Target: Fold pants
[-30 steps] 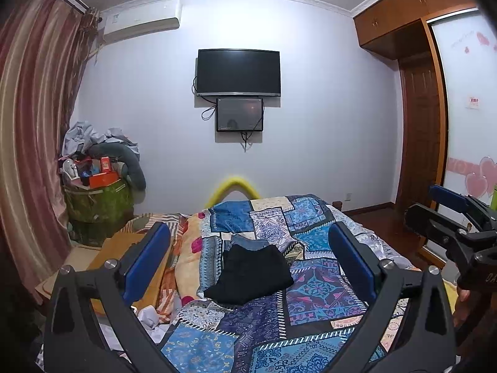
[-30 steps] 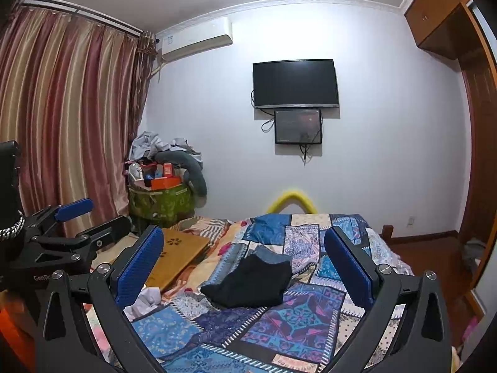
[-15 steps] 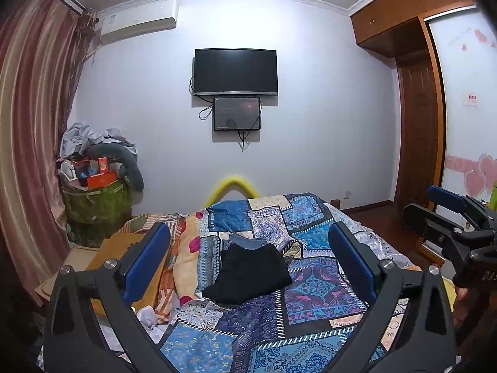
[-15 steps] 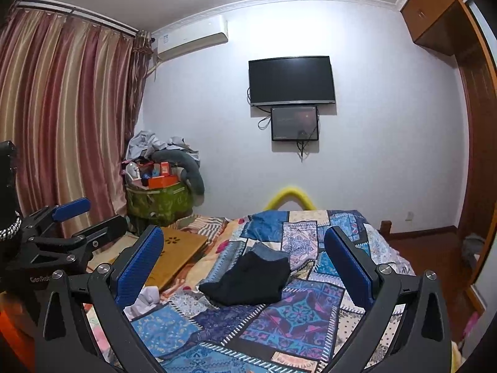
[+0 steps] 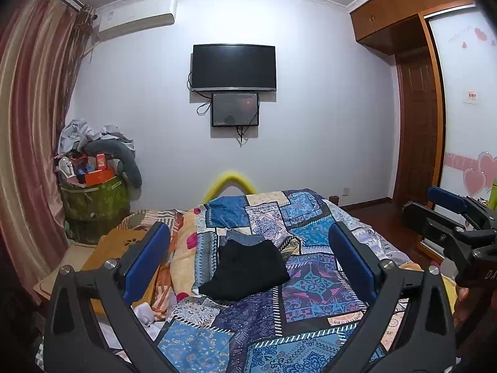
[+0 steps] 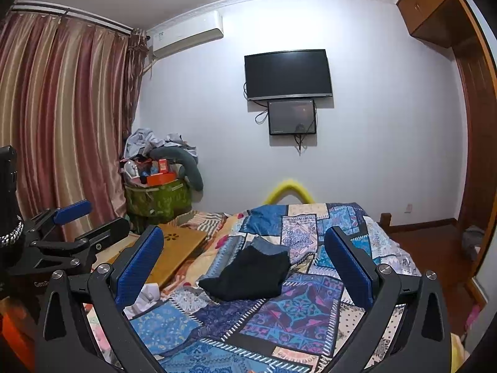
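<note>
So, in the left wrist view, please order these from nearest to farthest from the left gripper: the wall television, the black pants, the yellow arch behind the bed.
From the left gripper:
1. Black pants, folded on the quilt, straight ahead.
2. Yellow arch, beyond the bed's far end, slightly left.
3. Television, high on the far wall.

"What did you see around the room?"

"I saw a patchwork quilt (image 5: 313, 286) over the bed, a dark television (image 5: 233, 66) on the far wall and a smaller screen (image 5: 235, 109) just under it. An air conditioner (image 5: 136, 17) hung near the striped curtains (image 6: 62, 118)."

"Anything by the curtains?"

"A green bin (image 6: 158, 200) heaped with clutter, and beside the bed a wooden board (image 6: 174, 253). A wooden wardrobe (image 5: 416, 118) stood to my right."
</note>
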### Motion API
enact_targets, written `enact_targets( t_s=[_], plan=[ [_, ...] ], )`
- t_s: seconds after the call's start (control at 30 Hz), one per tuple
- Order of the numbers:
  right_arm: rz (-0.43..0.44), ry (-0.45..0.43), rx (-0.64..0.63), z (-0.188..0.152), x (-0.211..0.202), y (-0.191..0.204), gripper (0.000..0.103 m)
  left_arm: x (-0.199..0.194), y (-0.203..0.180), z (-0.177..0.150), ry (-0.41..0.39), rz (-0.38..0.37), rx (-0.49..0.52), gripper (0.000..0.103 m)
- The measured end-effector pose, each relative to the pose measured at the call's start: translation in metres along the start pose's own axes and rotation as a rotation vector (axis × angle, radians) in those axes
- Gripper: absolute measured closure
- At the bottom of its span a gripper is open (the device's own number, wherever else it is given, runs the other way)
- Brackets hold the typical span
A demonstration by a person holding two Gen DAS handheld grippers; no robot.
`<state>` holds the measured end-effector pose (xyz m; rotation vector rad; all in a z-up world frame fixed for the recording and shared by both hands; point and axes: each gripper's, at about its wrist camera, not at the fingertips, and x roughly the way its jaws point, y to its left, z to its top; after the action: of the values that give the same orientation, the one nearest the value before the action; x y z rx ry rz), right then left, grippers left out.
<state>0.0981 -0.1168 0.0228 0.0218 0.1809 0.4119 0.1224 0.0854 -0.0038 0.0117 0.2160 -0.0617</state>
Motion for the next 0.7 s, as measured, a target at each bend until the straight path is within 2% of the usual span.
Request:
enact_targets(
  t_s=[0.7],
  plan=[
    [-0.001, 0.009, 0.016, -0.0023, -0.0013, -0.0024, 0.0, 0.0, -0.0043, -0.0017, 0.0, -0.004, 0.012, 0.0]
  ],
)
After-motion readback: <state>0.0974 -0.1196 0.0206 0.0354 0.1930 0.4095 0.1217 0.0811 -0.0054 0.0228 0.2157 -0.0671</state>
